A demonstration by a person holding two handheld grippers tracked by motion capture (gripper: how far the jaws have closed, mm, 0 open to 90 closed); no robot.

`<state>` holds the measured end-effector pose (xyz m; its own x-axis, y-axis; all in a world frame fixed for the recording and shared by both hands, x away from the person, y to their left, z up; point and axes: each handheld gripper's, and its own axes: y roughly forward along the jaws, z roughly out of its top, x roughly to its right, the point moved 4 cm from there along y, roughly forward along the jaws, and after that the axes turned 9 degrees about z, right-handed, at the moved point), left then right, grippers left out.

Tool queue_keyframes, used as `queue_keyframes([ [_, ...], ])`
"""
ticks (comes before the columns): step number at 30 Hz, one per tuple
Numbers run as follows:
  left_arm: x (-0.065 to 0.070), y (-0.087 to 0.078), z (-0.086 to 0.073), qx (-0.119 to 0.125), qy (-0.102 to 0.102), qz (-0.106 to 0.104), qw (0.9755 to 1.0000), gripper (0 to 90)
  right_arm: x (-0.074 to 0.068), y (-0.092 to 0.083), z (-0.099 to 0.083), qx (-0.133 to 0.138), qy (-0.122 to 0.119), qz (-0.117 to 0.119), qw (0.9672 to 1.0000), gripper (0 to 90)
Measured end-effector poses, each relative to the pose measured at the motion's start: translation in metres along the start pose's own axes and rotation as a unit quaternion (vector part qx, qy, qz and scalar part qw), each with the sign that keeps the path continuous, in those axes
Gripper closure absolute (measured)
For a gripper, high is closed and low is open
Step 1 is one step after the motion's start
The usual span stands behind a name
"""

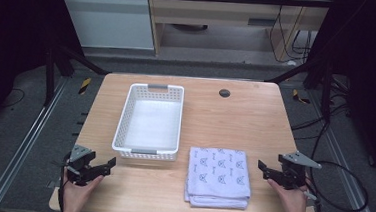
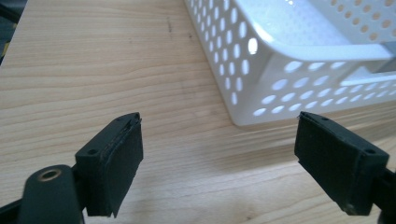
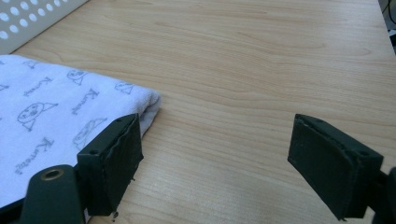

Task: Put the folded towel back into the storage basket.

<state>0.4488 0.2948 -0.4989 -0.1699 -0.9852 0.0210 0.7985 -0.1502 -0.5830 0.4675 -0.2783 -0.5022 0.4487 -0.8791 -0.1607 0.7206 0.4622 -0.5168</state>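
Towel [image 1: 218,177], folded into a neat rectangle and printed with small grey figures, lies flat on the wooden counter [image 1: 245,120] near its front edge, a little right of the middle. Just behind it and to its left stands a white basket [image 1: 123,126] with perforated walls and nothing visible inside (its near wall stops just short of the towel's back left corner).

In the high view the right gripper [image 1: 262,169] sits to the right of the towel, near it but apart, held by a hand at the counter's front right corner. Its jaws stand wide with nothing between them. In the right gripper view the towel's folded corner [image 3: 70,109] lies just ahead of one jaw, and bare wood fills the gap between the two.

At the front left corner, the left gripper [image 1: 107,164] points toward the basket, also spread wide and holding nothing. In the left gripper view the basket's corner [image 2: 247,60] rises just beyond the jaws, not touching them.
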Motion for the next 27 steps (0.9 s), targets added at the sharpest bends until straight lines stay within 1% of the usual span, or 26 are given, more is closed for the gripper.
queue_keyframes([
  [3, 0.009, -0.003, 0.001, 0.007, 0.006, -0.003, 1.0, 16.3, -0.003, -0.001, 0.001, 0.003, -0.004, -0.003, 1.0, 19.6],
  [4, 0.009, -0.003, 0.001, 0.007, 0.006, -0.003, 1.0, 16.7, -0.003, -0.001, 0.001, 0.003, -0.004, -0.003, 1.0, 19.6],
  [5, 0.013, -0.004, 0.001, 0.013, 0.007, -0.005, 0.9999, 17.1, -0.005, -0.001, 0.003, 0.01, -0.009, -0.002, 0.9999, 20.7],
  [7, 0.015, -0.005, 0.001, 0.015, 0.008, -0.006, 0.9998, 17.7, -0.006, -0.002, 0.003, 0.011, -0.008, 0.001, 0.9999, 20.7],
  [8, 0.019, -0.007, 0.001, 0.018, 0.014, -0.005, 0.9997, 18.2, -0.008, -0.001, 0.004, 0.01, -0.013, 0.002, 0.9999, 20.8],
  [9, 0.019, -0.007, 0.001, 0.018, 0.014, -0.005, 0.9997, 18.4, -0.009, -0.001, 0.004, 0.011, -0.015, 0.002, 0.9998, 20.8],
  [12, 0.024, -0.008, 0.001, 0.02, 0.021, -0.008, 0.9995, 18.8, -0.012, -0.001, 0.004, 0.012, -0.018, 0.003, 0.9998, 20.8],
  [13, 0.026, -0.009, 0.0, 0.02, 0.023, -0.01, 0.9995, 19.2, -0.013, -0.002, 0.004, 0.013, -0.013, 0.005, 0.9998, 20.8],
  [14, 0.026, -0.009, 0.0, 0.02, 0.023, -0.01, 0.9995, 19.5, -0.013, -0.002, 0.004, 0.013, -0.013, 0.005, 0.9998, 20.8],
  [17, 0.03, -0.009, 0.001, 0.022, 0.031, -0.012, 0.9992, 20.3, -0.015, -0.002, 0.005, 0.015, -0.02, 0.007, 0.9997, 20.8],
  [18, 0.032, -0.01, 0.001, 0.021, 0.03, -0.015, 0.9992, 20.4, -0.016, -0.002, 0.005, 0.014, -0.018, 0.008, 0.9997, 20.8],
  [21, 0.038, -0.012, 0.002, 0.026, 0.039, -0.017, 0.9987, 21.5, -0.018, -0.002, 0.006, 0.014, -0.02, 0.01, 0.9997, 20.8],
  [27, 0.045, -0.015, 0.004, 0.032, 0.044, -0.023, 0.9983, 23.4, -0.021, -0.003, 0.008, 0.016, -0.018, 0.016, 0.9996, 20.8],
])
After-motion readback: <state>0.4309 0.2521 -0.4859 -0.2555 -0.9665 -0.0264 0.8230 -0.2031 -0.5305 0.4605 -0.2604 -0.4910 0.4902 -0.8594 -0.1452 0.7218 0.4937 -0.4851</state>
